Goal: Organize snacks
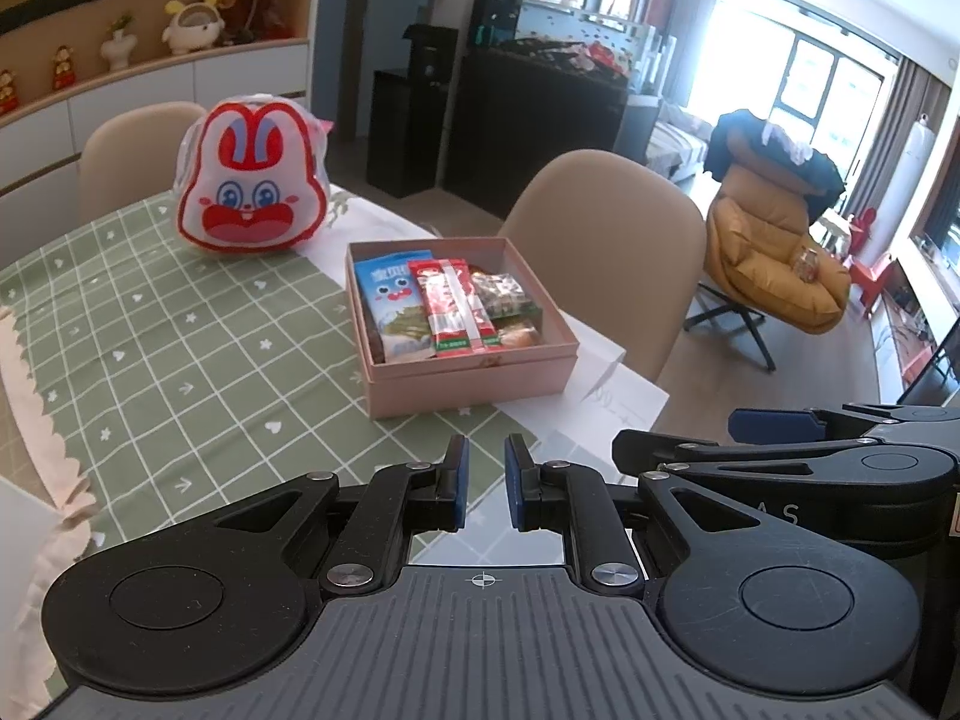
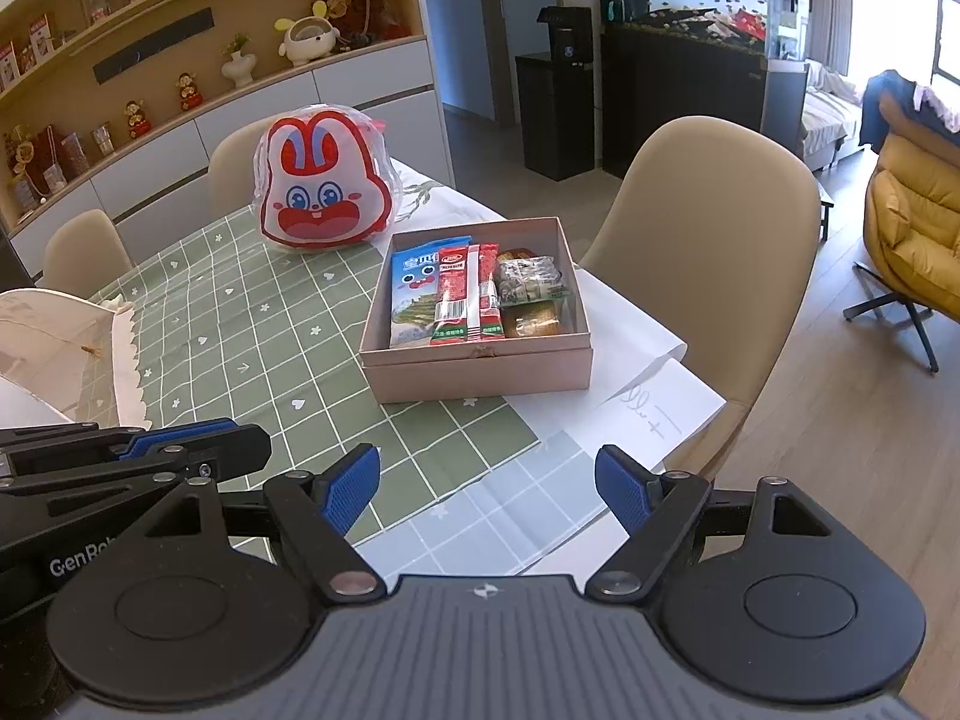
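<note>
Nearest the left wrist camera, the left gripper [image 1: 486,483] has its blue pads drawn almost together with a narrow gap between them, gripping nothing, above the green checked tablecloth [image 1: 180,360]. Right wrist view: the right gripper [image 2: 487,489] stands with jaws wide apart and empty, above the tablecloth's near edge. Each view shows the other gripper side-on at its margin. Beyond both, a pink box [image 2: 480,366] sits on the table, holding a blue snack bag [image 2: 414,294], red stick packets [image 2: 465,294] and a clear-wrapped snack [image 2: 531,282]. Only the right view exposes a brown wrapped item [image 2: 531,319] clearly. A rabbit-face bag [image 1: 252,180] stands behind the box, apart from it. Only the left view shows the whole yellow armchair [image 1: 774,264].
</note>
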